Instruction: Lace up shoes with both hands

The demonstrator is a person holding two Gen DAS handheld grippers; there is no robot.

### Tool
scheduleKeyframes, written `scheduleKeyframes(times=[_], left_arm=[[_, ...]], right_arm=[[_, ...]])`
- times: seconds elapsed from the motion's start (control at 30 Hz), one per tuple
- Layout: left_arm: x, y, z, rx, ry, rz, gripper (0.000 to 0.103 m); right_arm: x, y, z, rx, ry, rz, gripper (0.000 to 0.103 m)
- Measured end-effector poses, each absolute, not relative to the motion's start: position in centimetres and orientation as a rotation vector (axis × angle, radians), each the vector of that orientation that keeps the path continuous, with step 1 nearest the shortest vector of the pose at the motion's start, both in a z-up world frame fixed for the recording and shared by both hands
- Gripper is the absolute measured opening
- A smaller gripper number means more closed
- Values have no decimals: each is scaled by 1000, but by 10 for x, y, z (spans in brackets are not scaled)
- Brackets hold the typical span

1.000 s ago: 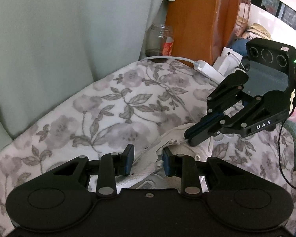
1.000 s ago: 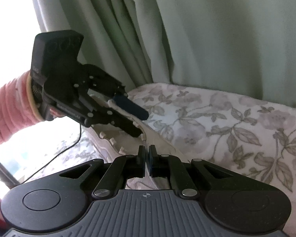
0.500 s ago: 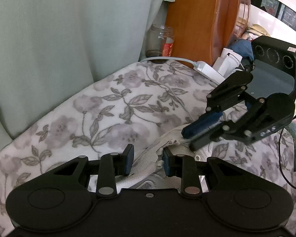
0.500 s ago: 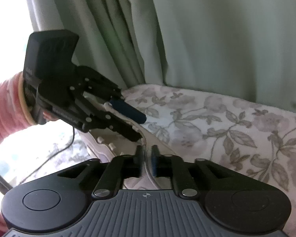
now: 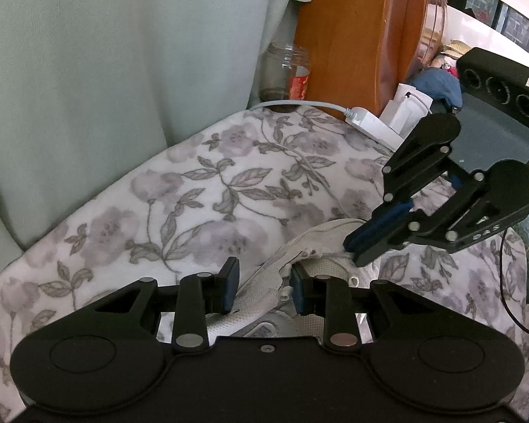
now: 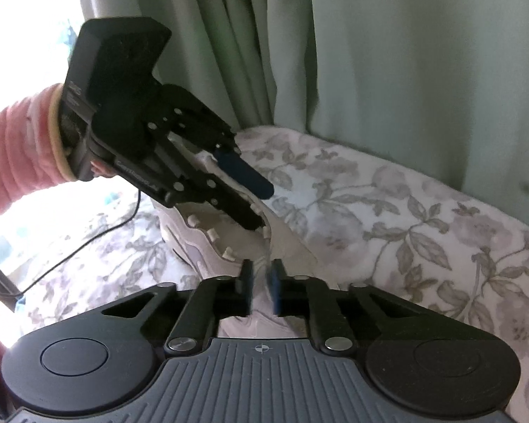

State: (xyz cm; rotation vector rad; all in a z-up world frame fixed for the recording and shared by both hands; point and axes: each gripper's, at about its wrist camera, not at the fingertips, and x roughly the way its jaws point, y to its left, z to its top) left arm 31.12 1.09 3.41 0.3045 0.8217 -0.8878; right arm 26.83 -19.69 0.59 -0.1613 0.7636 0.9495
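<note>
Floral blanket (image 5: pixel 201 190) spread under my work area. Pale green curtain (image 5: pixel 123 53) hangs behind it. Glass jar (image 5: pixel 285 70) stands at the blanket's far edge beside a wooden panel (image 5: pixel 356 35). White power strip (image 5: pixel 374 125) lies near, cable trailing.

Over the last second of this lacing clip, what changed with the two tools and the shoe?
The right tool, shut a second ago, has parted a little, with the white lace running between its fingers. In the left wrist view it dipped toward the white shoe. The left tool stayed open over the shoe, which has not moved on the floral blanket.
</note>
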Motion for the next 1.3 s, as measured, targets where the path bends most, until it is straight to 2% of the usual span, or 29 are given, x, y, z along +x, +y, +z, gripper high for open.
scheduleKeyframes(times=[1.3], left_arm=[[307,19,30,209,805,-895,28]], right_arm=[[265,-198,0,49,739,836,2]])
